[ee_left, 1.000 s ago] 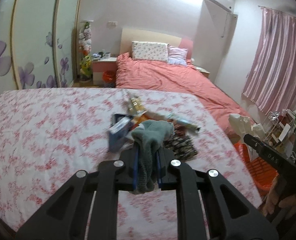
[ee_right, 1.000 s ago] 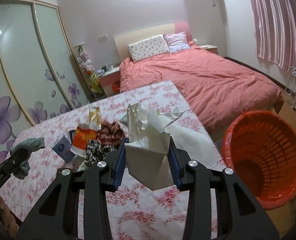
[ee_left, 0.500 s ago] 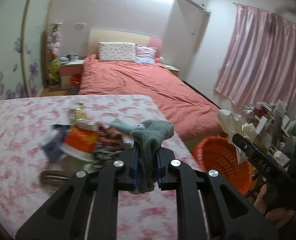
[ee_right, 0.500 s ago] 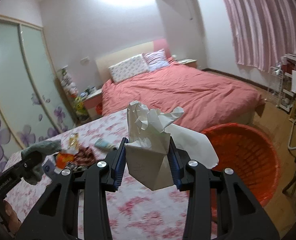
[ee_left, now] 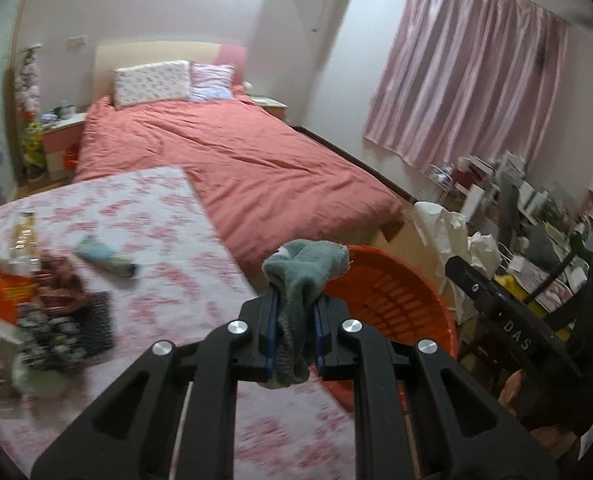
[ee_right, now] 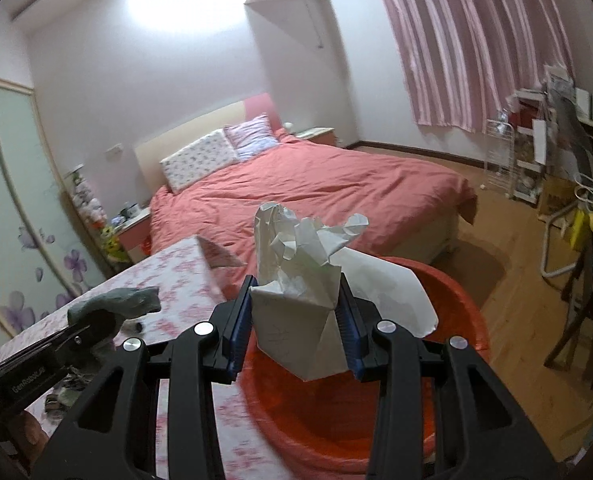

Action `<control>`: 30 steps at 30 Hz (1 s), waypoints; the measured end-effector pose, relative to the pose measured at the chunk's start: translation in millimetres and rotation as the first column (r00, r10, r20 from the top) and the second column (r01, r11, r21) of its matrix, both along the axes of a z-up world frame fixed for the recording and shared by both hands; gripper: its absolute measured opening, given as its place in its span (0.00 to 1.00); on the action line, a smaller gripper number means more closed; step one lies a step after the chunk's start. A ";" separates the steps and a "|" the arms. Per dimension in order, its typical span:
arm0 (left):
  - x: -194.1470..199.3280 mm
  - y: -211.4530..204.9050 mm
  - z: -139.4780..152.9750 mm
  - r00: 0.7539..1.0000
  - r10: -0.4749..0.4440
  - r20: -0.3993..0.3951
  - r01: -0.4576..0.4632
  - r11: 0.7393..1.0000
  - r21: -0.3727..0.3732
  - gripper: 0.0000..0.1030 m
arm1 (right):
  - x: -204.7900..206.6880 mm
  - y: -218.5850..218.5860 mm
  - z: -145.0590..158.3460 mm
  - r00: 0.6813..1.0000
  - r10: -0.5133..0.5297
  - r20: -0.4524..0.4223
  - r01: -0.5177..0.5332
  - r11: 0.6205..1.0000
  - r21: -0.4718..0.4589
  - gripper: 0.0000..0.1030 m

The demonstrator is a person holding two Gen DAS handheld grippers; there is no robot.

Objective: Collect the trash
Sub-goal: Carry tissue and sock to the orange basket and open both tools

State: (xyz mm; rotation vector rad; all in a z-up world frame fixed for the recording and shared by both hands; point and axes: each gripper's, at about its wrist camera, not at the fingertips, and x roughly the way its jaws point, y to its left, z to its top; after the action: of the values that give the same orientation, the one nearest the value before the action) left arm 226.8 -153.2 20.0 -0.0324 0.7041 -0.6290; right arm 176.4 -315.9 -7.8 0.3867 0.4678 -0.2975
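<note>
Right claw (ee_right: 298,336) grips crumpled paper (ee_right: 304,280) over the orange basket (ee_right: 468,320) — ready to drop; left claw (ee_left: 294,332) pinches a grey cloth (ee_left: 302,272) at the table's (ee_left: 156,240) edge.

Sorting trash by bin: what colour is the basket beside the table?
Orange-red basket, clearest in the right wrist view.

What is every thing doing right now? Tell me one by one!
Left gripper: shut on the grey-green cloth.
Grey-green cloth: pinched, bunched up above the jaws.
Right gripper: shut on the white paper.
White paper: crumpled, held over the basket.
Orange basket: upright beside the table; inside looks empty.
Floral table: leftover trash lying on it.
Pink curtain: drawn closed.
</note>
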 end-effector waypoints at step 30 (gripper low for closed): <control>19.1 21.5 -53.5 0.990 0.140 -0.026 -0.132 0.971 0.199 0.79 | 5.0 -8.0 -15.8 0.997 0.000 -0.072 0.002 0.999 0.038 0.66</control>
State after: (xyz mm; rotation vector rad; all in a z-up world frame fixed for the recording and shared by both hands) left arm 245.9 -131.7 -33.5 0.0898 0.7936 -0.4259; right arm 181.4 -323.9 -23.6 0.4146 0.5443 -0.3045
